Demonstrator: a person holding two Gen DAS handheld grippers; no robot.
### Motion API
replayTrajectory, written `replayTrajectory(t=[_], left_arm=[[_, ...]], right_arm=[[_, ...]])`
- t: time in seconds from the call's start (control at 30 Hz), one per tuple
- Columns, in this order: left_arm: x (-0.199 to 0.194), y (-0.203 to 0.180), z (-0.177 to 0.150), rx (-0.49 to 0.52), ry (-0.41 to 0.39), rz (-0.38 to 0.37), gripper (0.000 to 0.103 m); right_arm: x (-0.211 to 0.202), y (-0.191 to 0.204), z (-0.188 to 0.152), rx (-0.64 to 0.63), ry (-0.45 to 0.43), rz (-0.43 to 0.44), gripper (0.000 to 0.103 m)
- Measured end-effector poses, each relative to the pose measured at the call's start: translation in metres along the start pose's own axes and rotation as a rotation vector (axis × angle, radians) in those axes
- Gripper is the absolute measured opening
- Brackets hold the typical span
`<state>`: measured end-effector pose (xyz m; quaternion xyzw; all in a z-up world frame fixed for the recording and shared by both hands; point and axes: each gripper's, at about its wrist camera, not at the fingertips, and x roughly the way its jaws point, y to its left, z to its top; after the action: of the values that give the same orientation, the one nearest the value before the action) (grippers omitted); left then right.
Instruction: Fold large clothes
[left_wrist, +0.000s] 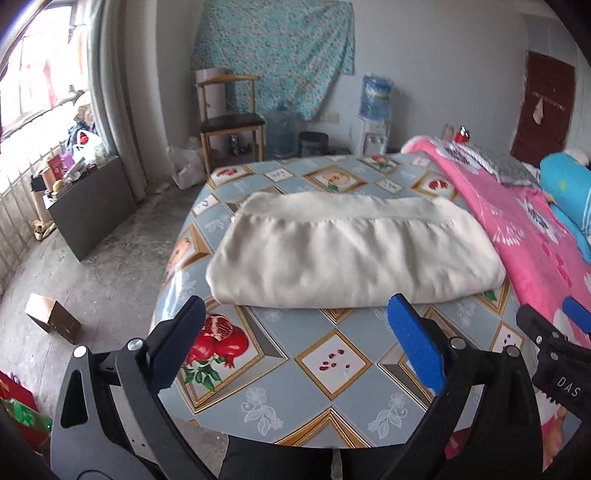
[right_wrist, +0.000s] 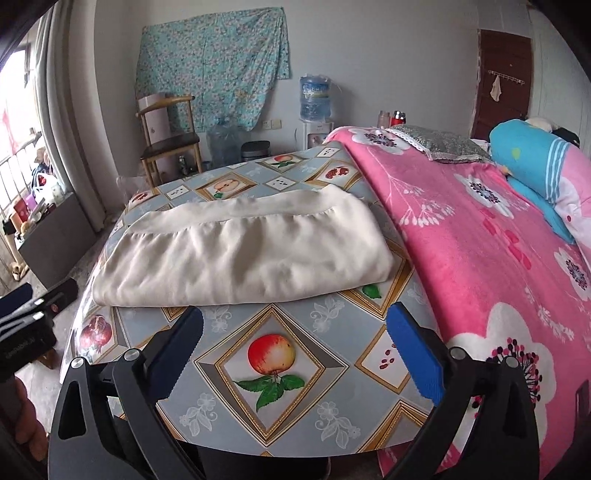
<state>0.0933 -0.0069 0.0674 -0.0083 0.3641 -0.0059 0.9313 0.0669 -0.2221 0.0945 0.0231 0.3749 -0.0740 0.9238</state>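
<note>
Though folded, cream garment (left_wrist: 354, 254) long axis crosswise on table (left_wrist: 332, 398)

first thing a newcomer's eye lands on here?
The cream garment, folded into a thick rectangle, lies mid-table on the fruit-print tablecloth. Right beside it, a bright pink floral blanket covers the bed. Up close, the left gripper and right gripper hover short of the garment, jaws wide open and empty.

bare tablecloth (right_wrist: 332, 332) before folded cream garment (right_wrist: 240, 251) passable; pink blanket (right_wrist: 480, 258) crowds right edge
</note>
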Motion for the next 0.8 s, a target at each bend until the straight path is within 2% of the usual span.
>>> replayTrajectory(t=[0.3, 0.5, 0.8], left_arm=[[0.047, -0.021, -0.007, 0.048, 0.152, -0.020, 0.095], [0.058, -0.029, -0.011, 0.083, 0.177, -0.032, 0.095], [0.063, -0.023, -0.007, 0.058, 0.189, -0.041, 0.095]], right_arm=[[0.030, 0.011, 0.002, -0.028, 0.071, -0.009, 0.097], [0.045, 0.013, -0.001, -0.045, 0.107, -0.021, 0.097], [0.053, 0.014, 0.001, -0.046, 0.129, -0.028, 0.097]])
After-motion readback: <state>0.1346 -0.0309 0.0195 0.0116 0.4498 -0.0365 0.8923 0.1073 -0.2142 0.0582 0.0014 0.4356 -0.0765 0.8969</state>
